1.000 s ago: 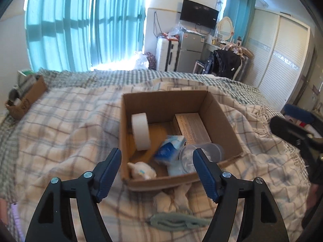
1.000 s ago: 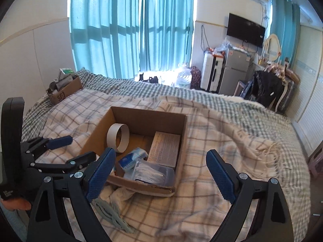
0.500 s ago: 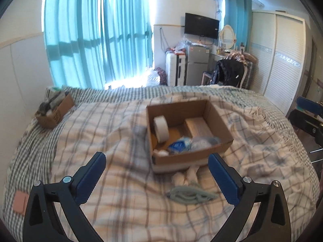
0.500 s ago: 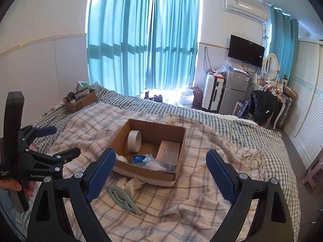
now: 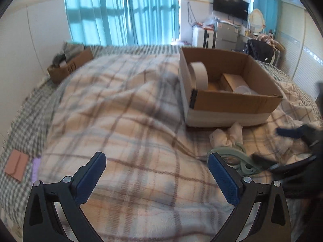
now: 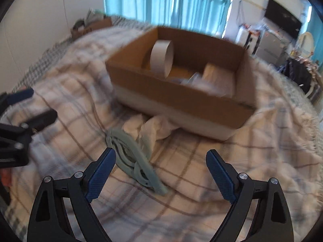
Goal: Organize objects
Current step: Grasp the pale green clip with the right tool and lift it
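An open cardboard box sits on the plaid blanket. It holds a tape roll, a tan carton and a clear plastic item. In front of the box lie crumpled white tissue and a pale green plastic hanger. My left gripper is open and empty, low over the blanket left of the hanger. My right gripper is open and empty, with the hanger just inside its left finger; it also shows blurred in the left wrist view.
A smaller cardboard box with clutter stands at the far left by the wall. A pink pouch and a purple item lie at the bed's left edge. Beyond the bed are curtains, a fridge and wardrobes.
Both grippers have dropped low and moved close to the bed. The right one now hovers at the green hanger; the left one has swung left of the box. Both stay open.
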{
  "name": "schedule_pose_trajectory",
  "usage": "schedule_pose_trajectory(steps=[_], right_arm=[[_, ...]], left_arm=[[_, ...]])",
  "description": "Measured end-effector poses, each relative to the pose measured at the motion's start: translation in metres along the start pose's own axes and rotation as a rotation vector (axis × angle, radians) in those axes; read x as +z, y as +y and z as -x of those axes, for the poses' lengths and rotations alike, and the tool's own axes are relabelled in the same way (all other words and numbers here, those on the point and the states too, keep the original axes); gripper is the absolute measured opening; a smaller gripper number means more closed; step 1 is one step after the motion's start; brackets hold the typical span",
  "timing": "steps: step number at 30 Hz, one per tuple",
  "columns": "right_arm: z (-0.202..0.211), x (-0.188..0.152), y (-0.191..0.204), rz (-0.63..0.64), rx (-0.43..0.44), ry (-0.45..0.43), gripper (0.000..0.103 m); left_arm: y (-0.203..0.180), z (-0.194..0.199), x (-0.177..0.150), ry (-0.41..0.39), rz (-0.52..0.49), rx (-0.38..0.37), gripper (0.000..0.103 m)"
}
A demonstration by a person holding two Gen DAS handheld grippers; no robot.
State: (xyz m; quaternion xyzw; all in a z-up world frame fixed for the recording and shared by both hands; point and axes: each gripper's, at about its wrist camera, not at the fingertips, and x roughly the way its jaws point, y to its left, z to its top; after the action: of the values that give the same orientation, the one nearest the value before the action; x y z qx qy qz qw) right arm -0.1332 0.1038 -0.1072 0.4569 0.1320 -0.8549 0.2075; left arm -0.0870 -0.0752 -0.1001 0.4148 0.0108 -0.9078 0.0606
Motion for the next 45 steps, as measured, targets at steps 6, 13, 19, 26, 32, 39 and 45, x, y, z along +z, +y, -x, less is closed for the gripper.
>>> schedule_pose_trajectory(steps=[6,13,19,26,32,39,45], right_arm=[[-0.054,-0.008,0.020,0.057,0.073,0.167,0.051],[-0.023,-0.028,0.030,0.065,0.063,0.145,0.022],[0.024,-0.036,0.032,0.069,0.011,0.062,0.012],[0.082,-0.033,0.009,0.030,-0.034,-0.067,0.012],[0.107,-0.026,-0.045,-0.088,-0.097,-0.142,0.012],[0.081,-0.037,-0.084,-0.236,-0.068,-0.125,0.012],[0.062,-0.043,-0.083,-0.226,-0.045,-0.097,0.012]], left_arm=[[0.005,-0.018,-0.007,0.063,0.019,-0.029,0.103],[0.007,-0.017,-0.009,0.066,0.041,-0.050,0.103],[0.004,-0.017,-0.010,0.079,0.038,-0.023,0.103],[-0.014,0.005,-0.005,0.059,0.092,-0.077,0.103],[-0.055,-0.003,0.009,0.058,0.060,-0.112,0.103],[-0.099,-0.054,0.011,0.148,-0.014,-0.101,0.103],[-0.112,-0.091,0.012,0.177,-0.013,-0.103,0.103]])
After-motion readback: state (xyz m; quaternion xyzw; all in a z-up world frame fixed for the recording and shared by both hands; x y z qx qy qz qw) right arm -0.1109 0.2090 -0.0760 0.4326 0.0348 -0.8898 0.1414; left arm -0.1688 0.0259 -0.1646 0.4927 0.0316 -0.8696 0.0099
